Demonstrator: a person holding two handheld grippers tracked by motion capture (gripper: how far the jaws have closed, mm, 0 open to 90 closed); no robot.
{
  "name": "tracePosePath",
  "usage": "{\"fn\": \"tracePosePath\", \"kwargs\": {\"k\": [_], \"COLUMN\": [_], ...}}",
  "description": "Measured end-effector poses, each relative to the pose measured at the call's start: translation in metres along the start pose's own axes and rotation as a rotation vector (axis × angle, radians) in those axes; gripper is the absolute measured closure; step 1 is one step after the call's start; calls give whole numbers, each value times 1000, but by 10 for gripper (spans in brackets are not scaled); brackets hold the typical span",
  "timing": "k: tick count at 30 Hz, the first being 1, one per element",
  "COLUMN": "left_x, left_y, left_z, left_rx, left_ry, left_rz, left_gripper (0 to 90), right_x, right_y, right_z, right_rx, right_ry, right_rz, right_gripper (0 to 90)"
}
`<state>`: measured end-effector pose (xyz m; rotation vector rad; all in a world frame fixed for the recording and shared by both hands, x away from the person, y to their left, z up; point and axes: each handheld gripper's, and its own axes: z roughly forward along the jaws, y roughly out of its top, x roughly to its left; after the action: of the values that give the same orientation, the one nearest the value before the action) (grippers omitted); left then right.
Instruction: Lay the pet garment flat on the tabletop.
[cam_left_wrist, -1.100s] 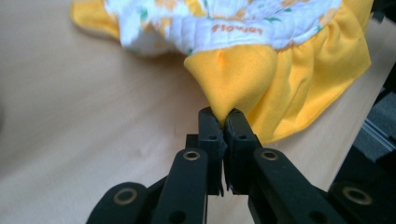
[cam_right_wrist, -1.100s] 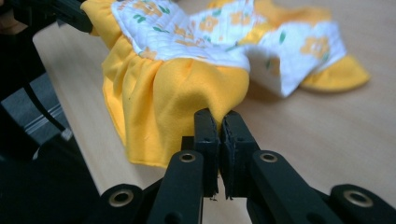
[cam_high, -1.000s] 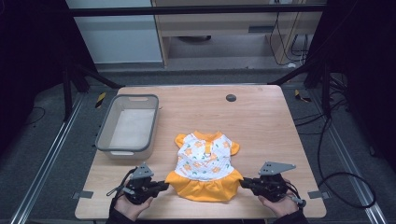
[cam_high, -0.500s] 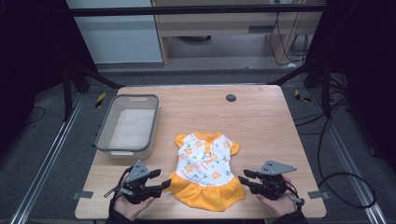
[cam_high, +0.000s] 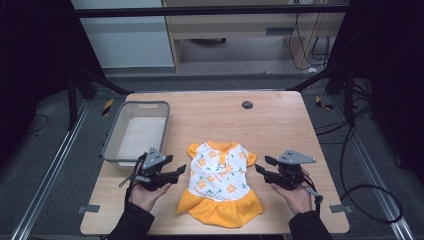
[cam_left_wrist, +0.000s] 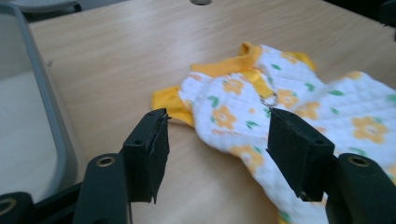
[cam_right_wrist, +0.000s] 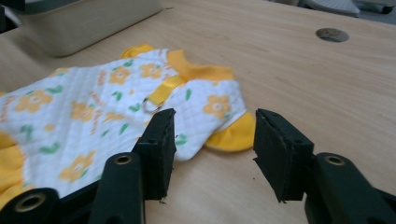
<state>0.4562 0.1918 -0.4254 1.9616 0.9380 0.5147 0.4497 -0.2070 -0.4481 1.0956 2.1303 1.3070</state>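
Both pairs of jaws stand apart, gripping nothing: the left gripper (cam_high: 177, 171) sits left of centre low in the high view, the right gripper (cam_high: 260, 167) right of centre. Between them, the small flowered dress (cam_high: 220, 182) lies flat on the wooden table (cam_high: 280, 120). A grey bin (cam_high: 112, 142) stands at mid-left.

You work on a pale, matt wood-grain table (cam_high: 280, 125), where the dress (cam_high: 220, 182) is soft quilted cloth with plain orange trim and a small shiny metal ring (cam_left_wrist: 269, 100), the bin (cam_high: 112, 142) looks like smooth grey plastic, and your gripper pads (cam_right_wrist: 161, 151) are matt black.
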Motion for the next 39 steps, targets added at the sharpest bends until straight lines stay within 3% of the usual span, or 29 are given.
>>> {"fn": "tracePosePath", "kwargs": {"k": [2,6,8,11,19,21,24,29,35,39], "left_x": [5,16,20,23,31,33,33,34,26,21], "left_y": [10,24,27,33,25,19,11,3,4,6], "left_z": [14,43,54,77,122,129,138,141,140,139], "left_rx": [2,5,12,41,133,145,193,202,217,235], "left_ry": [36,59,50,76,128,116,120,92,84,74], "left_rz": [17,-18,-39,-15,-26,-57,-50,-87,-92,-80], "left_gripper": [387,394,396,398,405,404,412,444,618,780], "right_x": [-6,-19,-25,-30,-36,-37,-36,-37,-31,-28], "right_y": [4,10,12,14,7,3,-2,-8,-7,-6], "right_z": [10,30,40,57,88,93,98,102,103,102], "right_rx": [-1,8,17,39,121,145,175,199,204,207], "right_ry": [-30,-67,-72,-87,-104,-106,-106,-94,-80,-59], "right_rz": [7,39,59,64,52,55,49,61,59,59], "right_gripper": [453,466,471,470,498,502,516,570,721,839]}}
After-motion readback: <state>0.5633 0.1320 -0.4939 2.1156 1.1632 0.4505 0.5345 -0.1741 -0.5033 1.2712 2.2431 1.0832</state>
